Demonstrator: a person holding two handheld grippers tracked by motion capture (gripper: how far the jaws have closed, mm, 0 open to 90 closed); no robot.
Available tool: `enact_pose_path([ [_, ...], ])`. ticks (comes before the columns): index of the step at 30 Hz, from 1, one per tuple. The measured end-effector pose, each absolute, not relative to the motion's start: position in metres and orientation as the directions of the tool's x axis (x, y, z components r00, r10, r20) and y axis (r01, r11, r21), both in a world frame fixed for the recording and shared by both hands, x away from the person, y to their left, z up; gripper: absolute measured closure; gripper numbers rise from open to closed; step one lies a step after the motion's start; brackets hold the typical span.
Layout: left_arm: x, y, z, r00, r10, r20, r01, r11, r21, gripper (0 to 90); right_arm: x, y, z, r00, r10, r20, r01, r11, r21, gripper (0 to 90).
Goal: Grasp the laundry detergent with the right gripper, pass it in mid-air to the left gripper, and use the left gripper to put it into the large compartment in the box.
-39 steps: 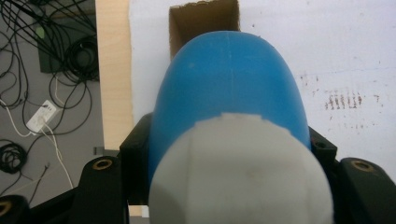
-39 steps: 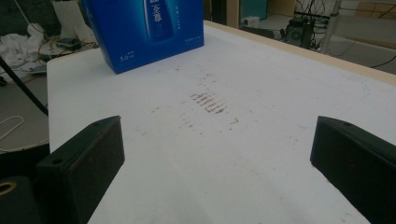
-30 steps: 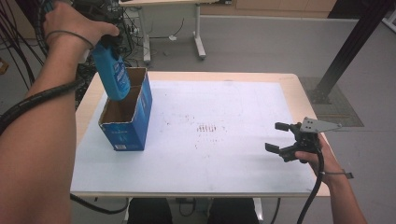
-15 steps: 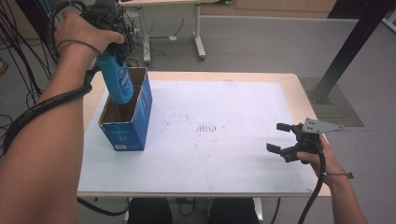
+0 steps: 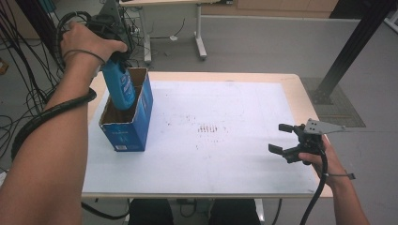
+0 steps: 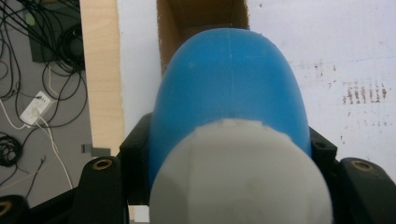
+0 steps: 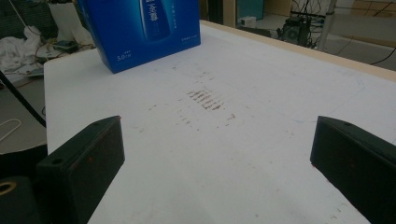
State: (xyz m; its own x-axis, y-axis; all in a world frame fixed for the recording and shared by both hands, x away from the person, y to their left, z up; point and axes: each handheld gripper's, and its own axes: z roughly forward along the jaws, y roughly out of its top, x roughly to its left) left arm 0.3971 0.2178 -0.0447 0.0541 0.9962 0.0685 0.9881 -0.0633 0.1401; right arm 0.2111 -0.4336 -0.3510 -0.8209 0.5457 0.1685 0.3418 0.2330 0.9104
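Observation:
A blue bottle [image 5: 120,87] with a white cap [image 6: 240,179] hangs bottom-down, and its lower part is inside the open top of a blue cardboard box [image 5: 126,131]. My left gripper [image 5: 114,62] is shut on the bottle's upper body, a jaw pressing on each side. In the left gripper view the bottle [image 6: 229,88] covers most of the box's brown inside [image 6: 201,16]. At the table's front right my right gripper [image 5: 281,138] stands open with nothing between its fingers. The right gripper view shows the box [image 7: 144,28] far off across the white sheet.
The white sheet [image 5: 244,108] covering the wooden table carries a patch of brown smudges [image 5: 209,128] near its middle. Cables [image 5: 28,93] lie on the floor left of the table. A desk leg [image 5: 201,33] and a black post [image 5: 347,51] stand beyond the far edge.
My left hand has sunk a little, and the bottle has gone lower into the box. The right gripper has stayed where it was.

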Motion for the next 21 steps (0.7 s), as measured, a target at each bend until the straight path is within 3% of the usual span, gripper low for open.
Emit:
enact_pose_path([
  [21, 0.400, 0.224, -0.082, 0.047, 0.997, 0.062, 0.993, -0.054, 0.108, 38.1, 0.211, -0.435, -0.353, -0.818, 0.549, 0.170, 0.345, 0.232, 0.910, 2.8],
])
